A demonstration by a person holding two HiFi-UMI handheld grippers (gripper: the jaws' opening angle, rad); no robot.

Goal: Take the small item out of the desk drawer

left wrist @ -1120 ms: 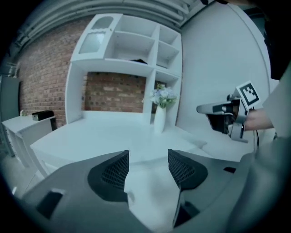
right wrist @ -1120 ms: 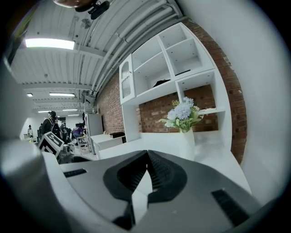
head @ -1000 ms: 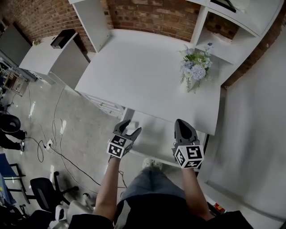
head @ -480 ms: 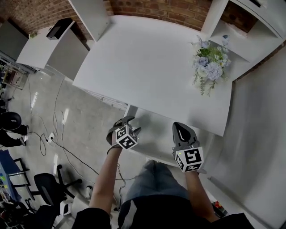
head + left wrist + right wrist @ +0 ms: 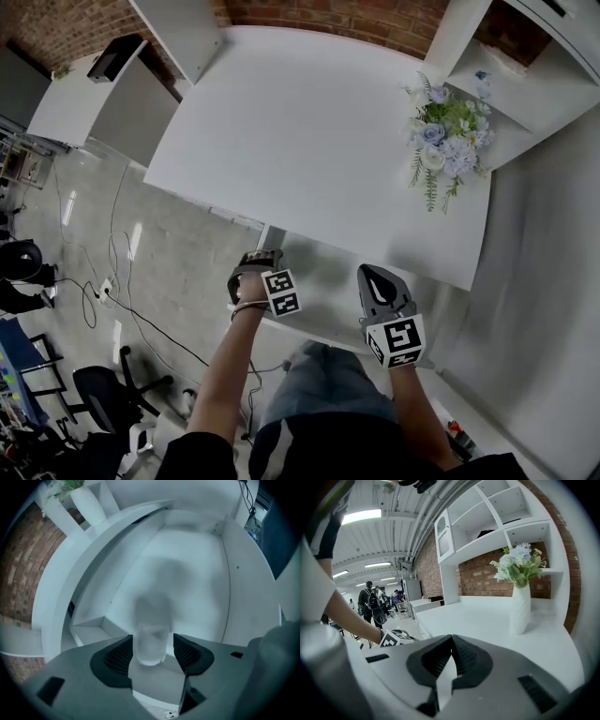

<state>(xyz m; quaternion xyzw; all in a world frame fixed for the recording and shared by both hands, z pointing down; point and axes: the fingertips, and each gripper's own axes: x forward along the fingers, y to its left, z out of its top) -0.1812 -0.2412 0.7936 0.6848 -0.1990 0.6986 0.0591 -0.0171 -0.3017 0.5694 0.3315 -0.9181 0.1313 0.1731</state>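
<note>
In the foreground, my left gripper (image 5: 151,645) is down inside the open desk drawer (image 5: 201,573). Its jaws have narrowed to a small gap. The dark ribbed pads (image 5: 119,657) sit against either side of the small item (image 5: 151,634), which looks gripped. The item is pale, translucent and roughly cylindrical. Its near end lies between the pads. Its long axis runs along the jaws, pointing away from the camera toward the white drawer floor. Its far end is too blurred to make out.

In the head view that gripper's marker cube (image 5: 281,292) shows over the drawer's left part, just below the desk's front edge. Beside it, my right gripper (image 5: 377,281) hangs over the drawer's right side. Its own view shows the jaws closed together, tips touching, with nothing between them. It points level across the desk rather than into the drawer.

Beyond the drawer lies the white desk top (image 5: 309,131). At its far right stands an upright white vase (image 5: 520,609) of blue and white flowers (image 5: 448,141). White shelving (image 5: 487,522) rises behind it against a brick wall (image 5: 319,19). Several people (image 5: 370,599) stand far off in the room at left.
</note>
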